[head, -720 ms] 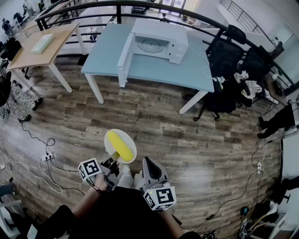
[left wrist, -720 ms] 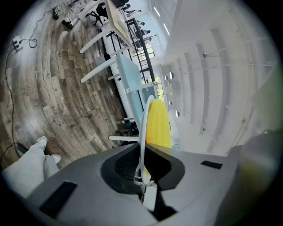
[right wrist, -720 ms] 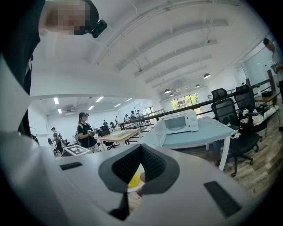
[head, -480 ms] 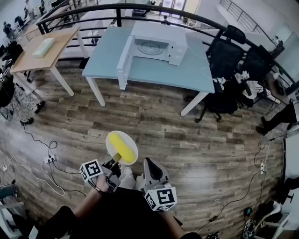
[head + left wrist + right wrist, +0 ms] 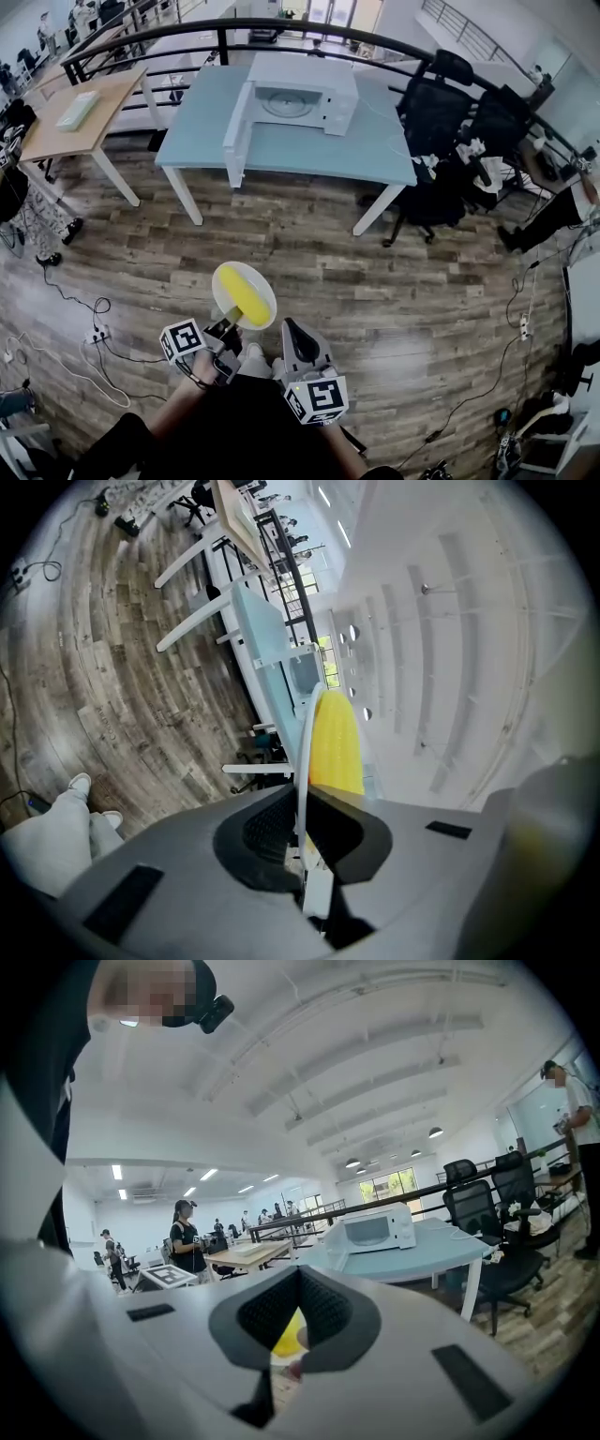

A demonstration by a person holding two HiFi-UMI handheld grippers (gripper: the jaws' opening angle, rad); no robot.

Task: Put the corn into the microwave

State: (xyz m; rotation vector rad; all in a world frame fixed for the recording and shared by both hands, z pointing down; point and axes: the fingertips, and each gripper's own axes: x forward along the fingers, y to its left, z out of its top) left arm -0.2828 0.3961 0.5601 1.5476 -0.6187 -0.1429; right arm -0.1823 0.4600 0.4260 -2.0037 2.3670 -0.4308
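A yellow corn cob (image 5: 242,292) lies on a small white plate (image 5: 225,277) held out over the wooden floor. My left gripper (image 5: 225,330) is shut on the plate's near rim; in the left gripper view the plate (image 5: 304,752) stands edge-on between the jaws with the corn (image 5: 336,742) beside it. My right gripper (image 5: 295,336) is just right of it, shut and holding nothing. The white microwave (image 5: 298,94) stands on the light blue table (image 5: 281,145) ahead, its door (image 5: 234,131) swung open to the left. The right gripper view also shows the microwave (image 5: 380,1229).
A wooden desk (image 5: 80,108) stands to the left of the blue table, with a black railing behind both. Black office chairs (image 5: 450,117) crowd the table's right end, and a person (image 5: 562,211) is at the far right. Cables (image 5: 75,319) trail over the floor at the left.
The table and microwave sit a little further left in the head view. The plate with the corn stays in the left gripper, and both grippers have hardly shifted.
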